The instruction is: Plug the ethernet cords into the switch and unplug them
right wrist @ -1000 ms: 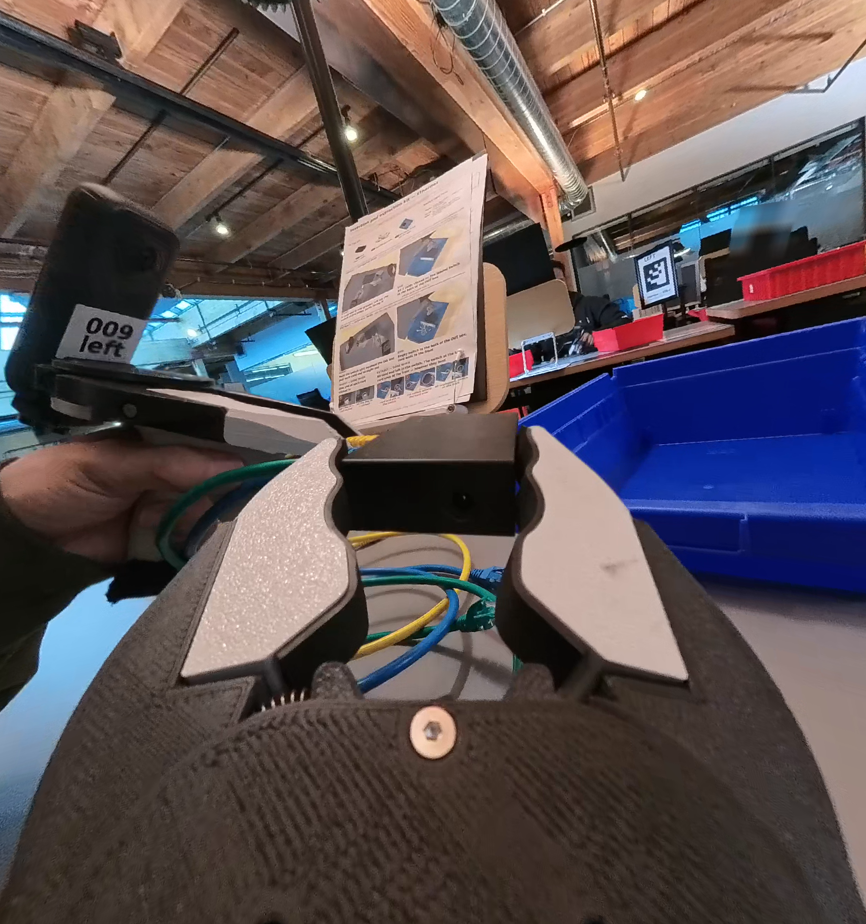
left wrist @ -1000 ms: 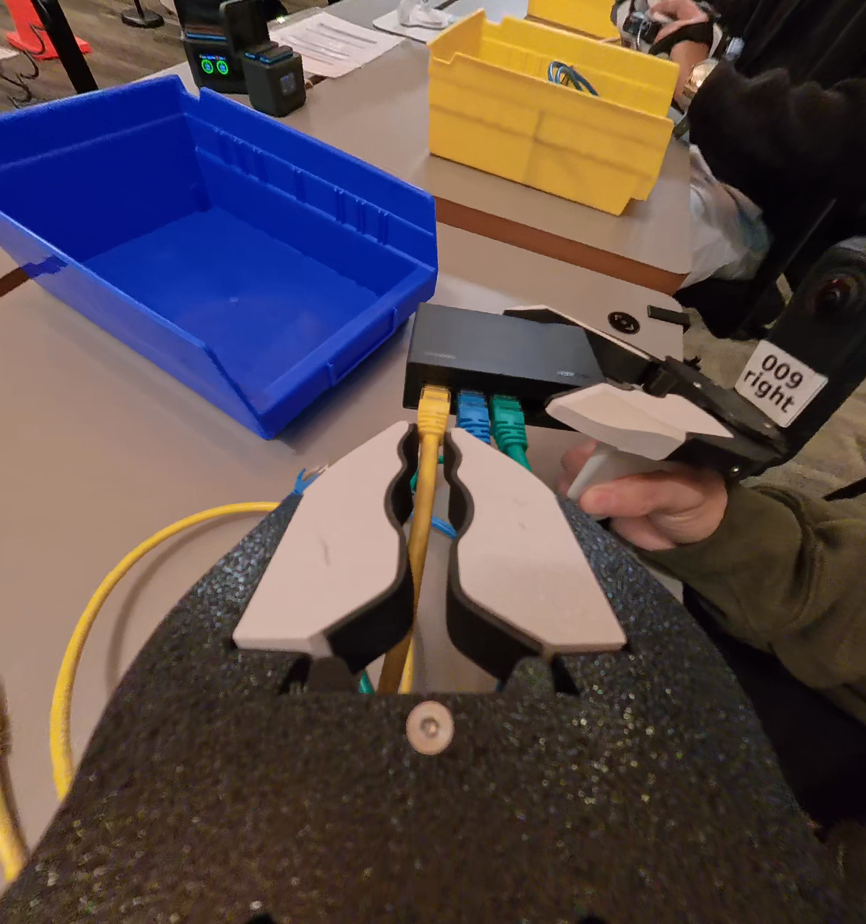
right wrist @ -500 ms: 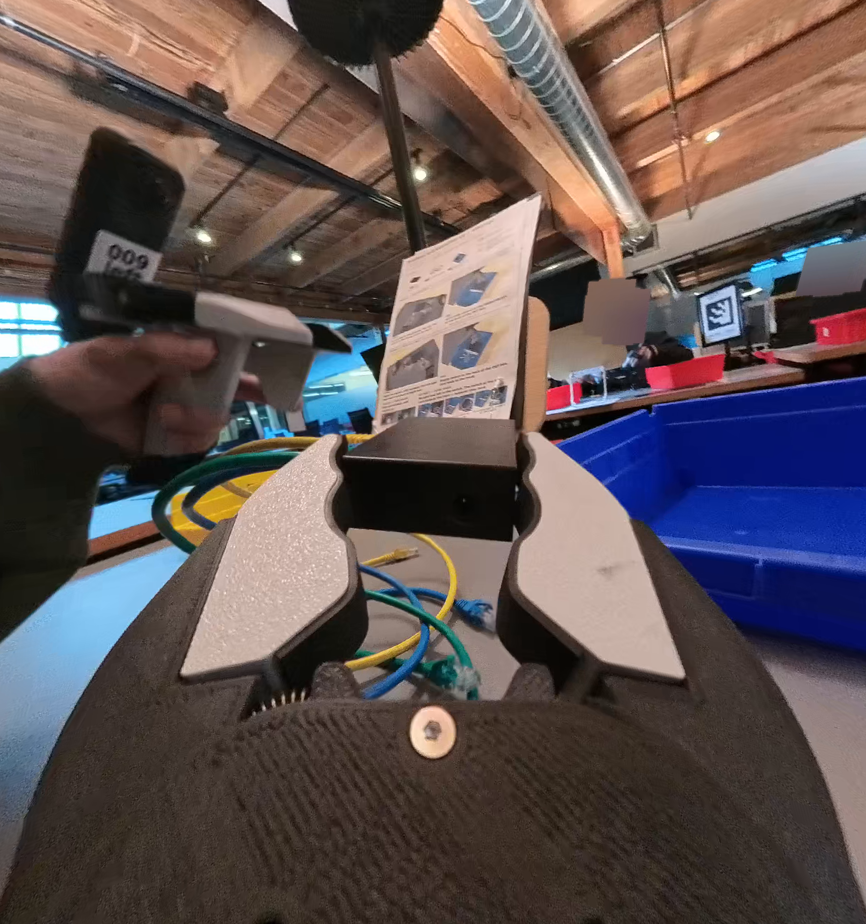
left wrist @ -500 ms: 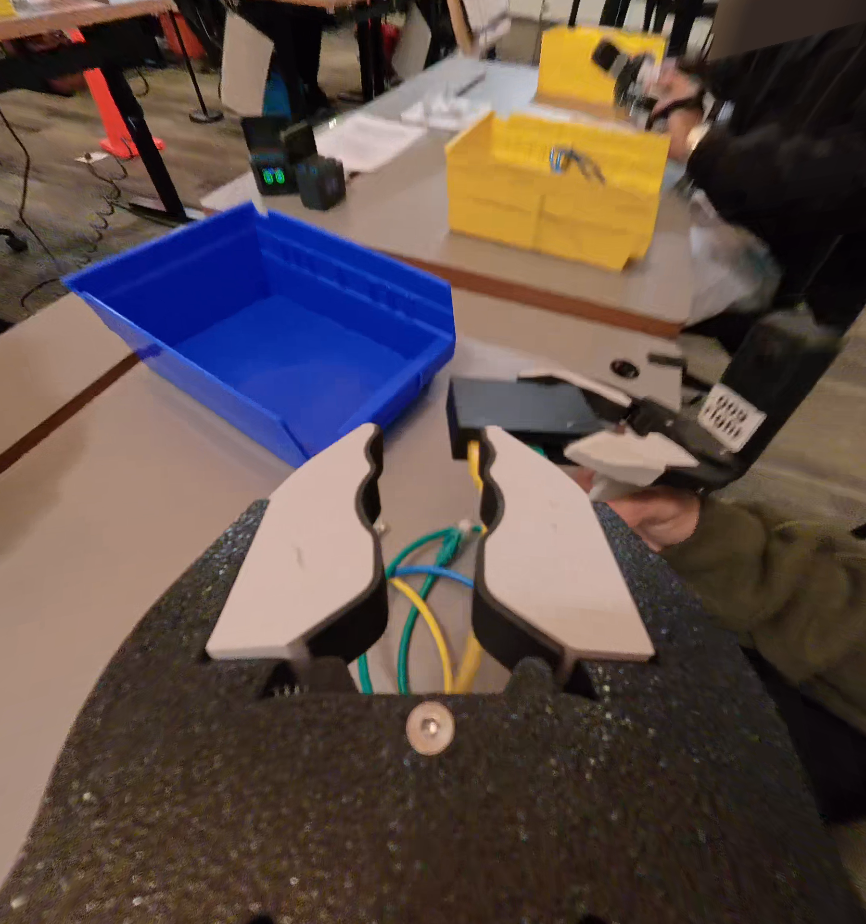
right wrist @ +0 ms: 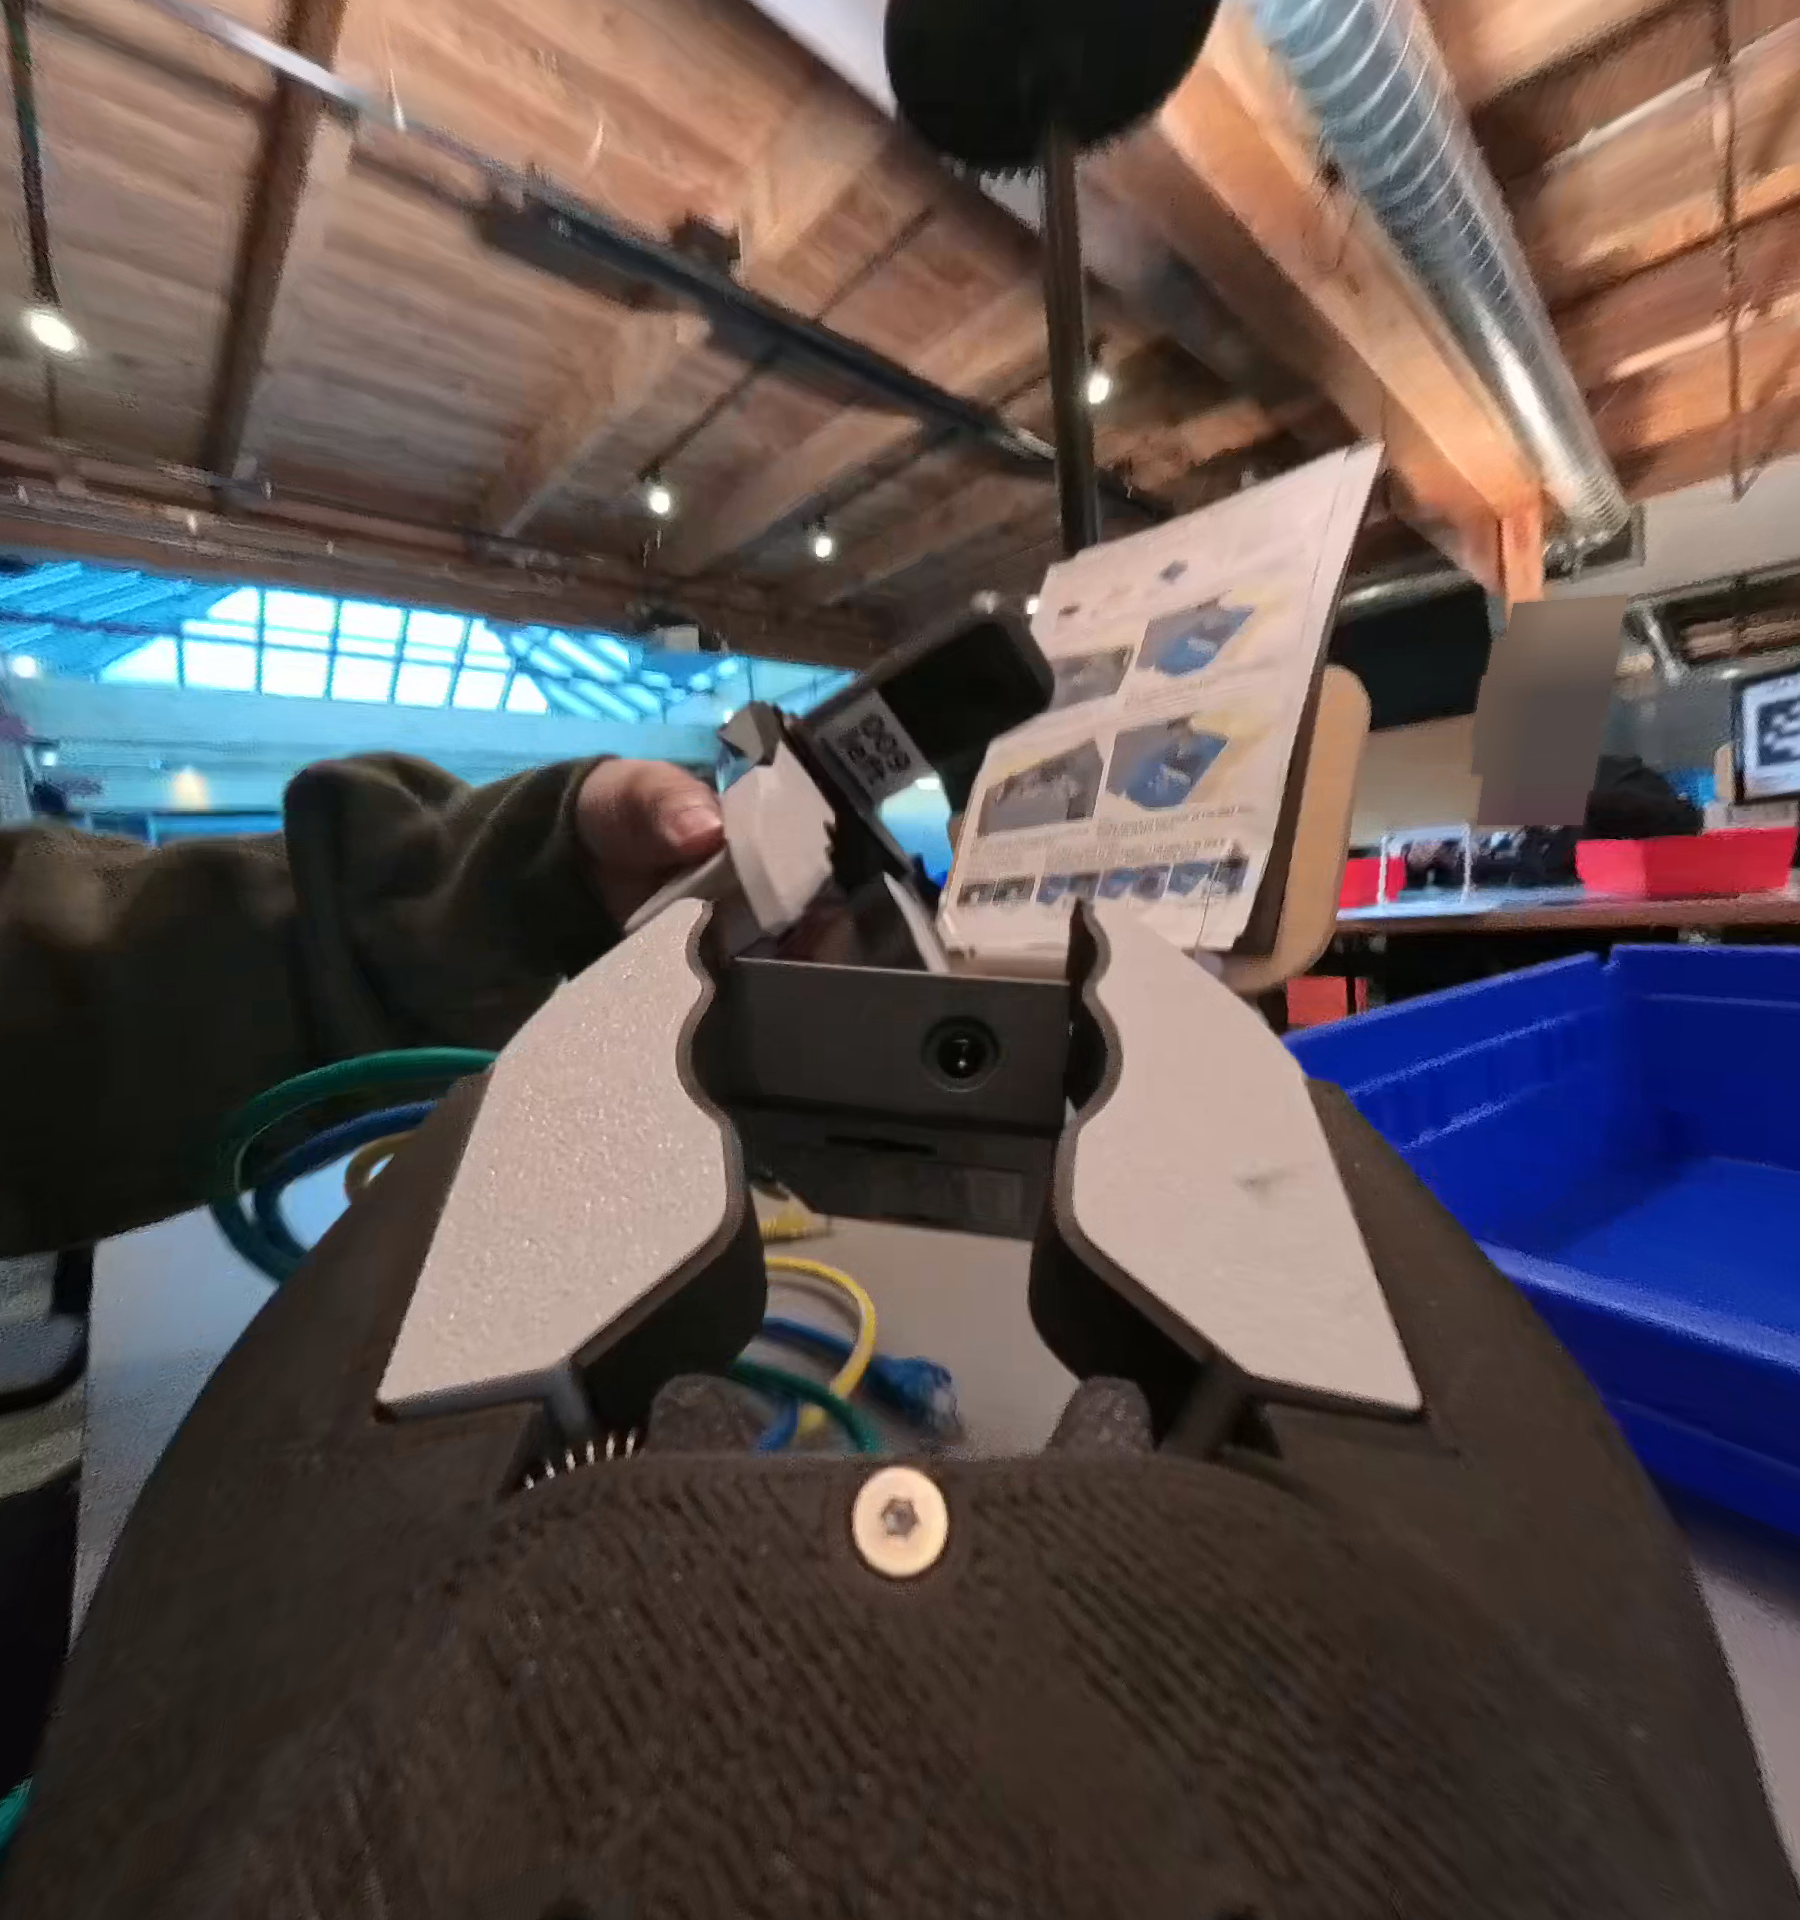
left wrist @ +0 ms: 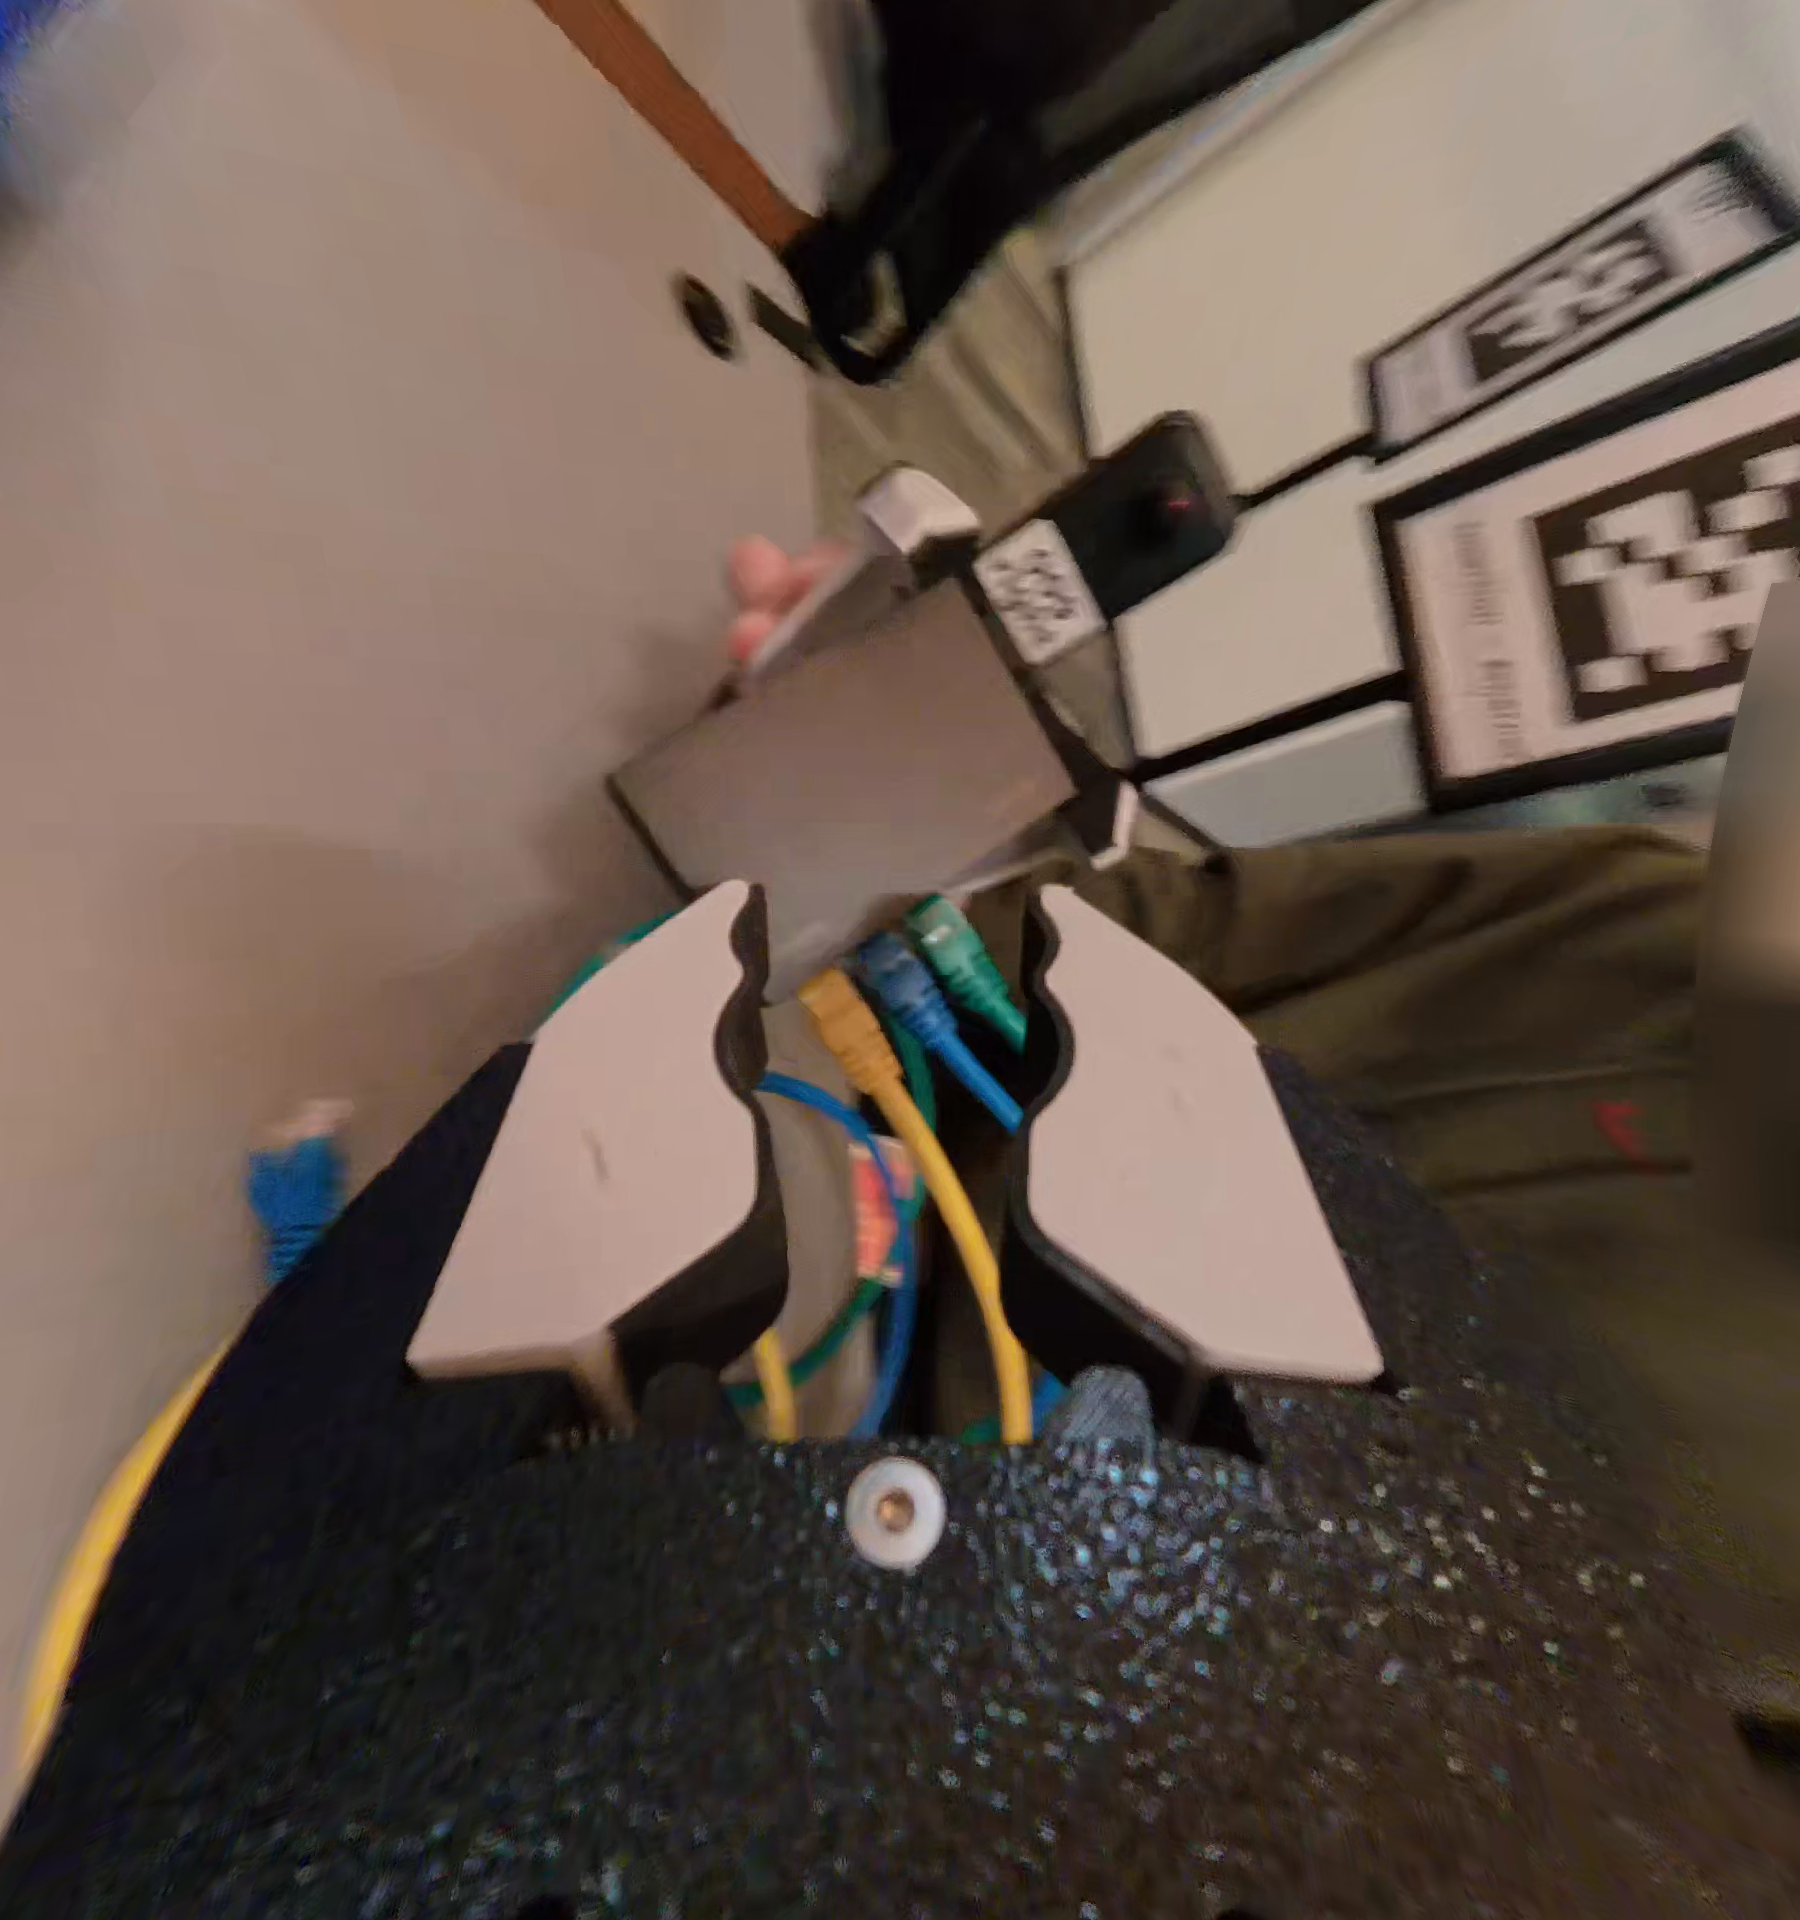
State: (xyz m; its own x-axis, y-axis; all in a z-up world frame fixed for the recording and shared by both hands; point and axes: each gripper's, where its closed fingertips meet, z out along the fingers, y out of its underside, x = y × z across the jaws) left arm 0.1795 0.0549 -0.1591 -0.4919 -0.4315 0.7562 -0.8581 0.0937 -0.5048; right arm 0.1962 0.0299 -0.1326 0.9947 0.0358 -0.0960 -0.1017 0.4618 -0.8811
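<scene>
The dark switch [left wrist: 844, 769] is held up off the table, tilted, with the yellow plug [left wrist: 844, 1023], blue plug [left wrist: 906, 982] and green plug [left wrist: 963, 961] in its near side. My left gripper [left wrist: 891, 935] is open, its jaws standing either side of the plugs and the switch's near corner. My right gripper [right wrist: 891, 977] is shut on the switch's [right wrist: 875, 1049] far end. In the right wrist view the left gripper [right wrist: 802, 862] shows beyond the switch, held by a hand. The left wrist view is blurred.
Loose yellow, blue and green cord loops [right wrist: 834, 1309] lie on the grey table [left wrist: 304, 520], with a free blue plug [left wrist: 288, 1184] at the left. A blue bin [right wrist: 1654, 1195] stands to the right. A printed sheet on a stand [right wrist: 1156, 769] is behind. Marker boards [left wrist: 1602, 603] stand off the table.
My left gripper let go of the yellow cord, opened, drew back, then came in again, rolled over, at the plugs. The right gripper kept the switch and tilted it up.
</scene>
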